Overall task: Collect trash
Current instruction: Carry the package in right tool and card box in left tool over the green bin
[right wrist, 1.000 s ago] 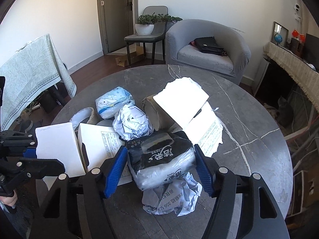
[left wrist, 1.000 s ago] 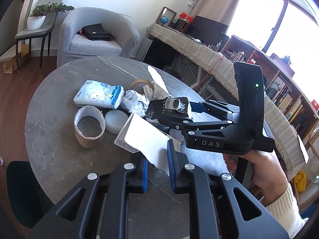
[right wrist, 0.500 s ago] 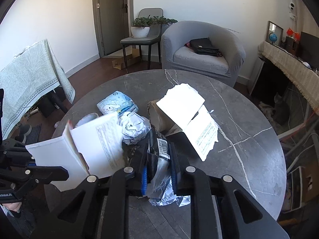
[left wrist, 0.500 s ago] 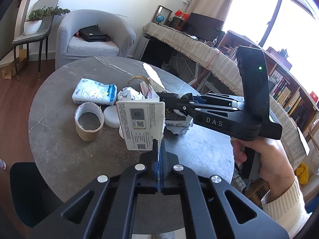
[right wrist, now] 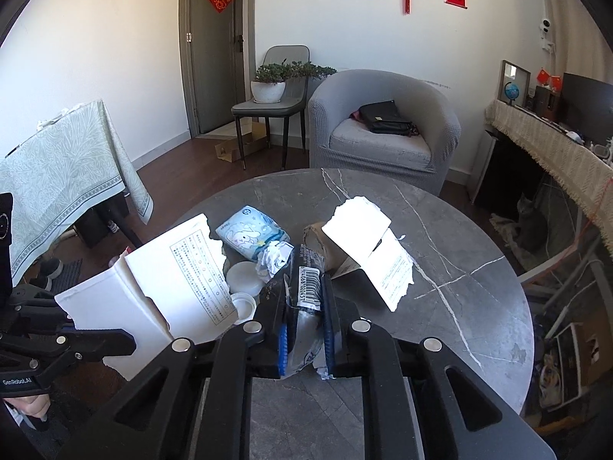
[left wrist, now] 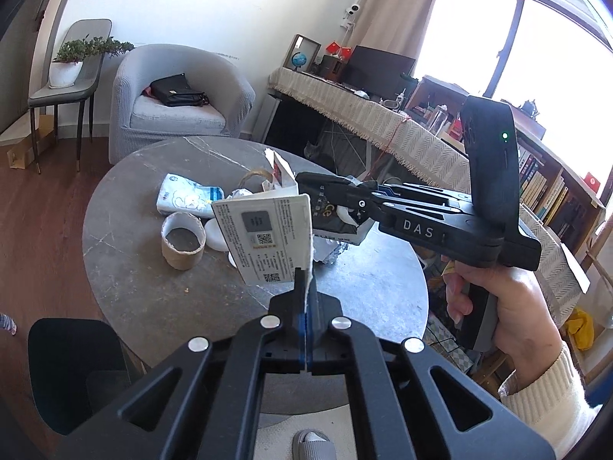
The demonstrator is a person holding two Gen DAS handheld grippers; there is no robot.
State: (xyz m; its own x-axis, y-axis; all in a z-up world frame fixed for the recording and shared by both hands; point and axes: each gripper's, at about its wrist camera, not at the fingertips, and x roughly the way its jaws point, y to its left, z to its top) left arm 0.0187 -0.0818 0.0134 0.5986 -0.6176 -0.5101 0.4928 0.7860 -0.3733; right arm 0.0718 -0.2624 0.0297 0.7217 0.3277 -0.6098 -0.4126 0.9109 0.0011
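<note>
The torn white box (left wrist: 268, 237), centre frame in the left view, is thin card: light, stiff enough to stand up, easily creased, so the bottom edge where it is pinched suits it. The left gripper (left wrist: 305, 287) is clamped flat on that edge. The black plastic packet (right wrist: 304, 287), centre of the right view, is soft, slick and squashy; gripping its bunched middle looks safest. The right gripper (right wrist: 306, 329) has just been closing and squeezes the packet between its pads. Both pieces hang above the round table (right wrist: 479, 306), where a cardboard ring (left wrist: 182, 241), blue tissue pack (right wrist: 251, 235) and crumpled paper (right wrist: 274, 258) lie, seemingly awaiting collection.
</note>
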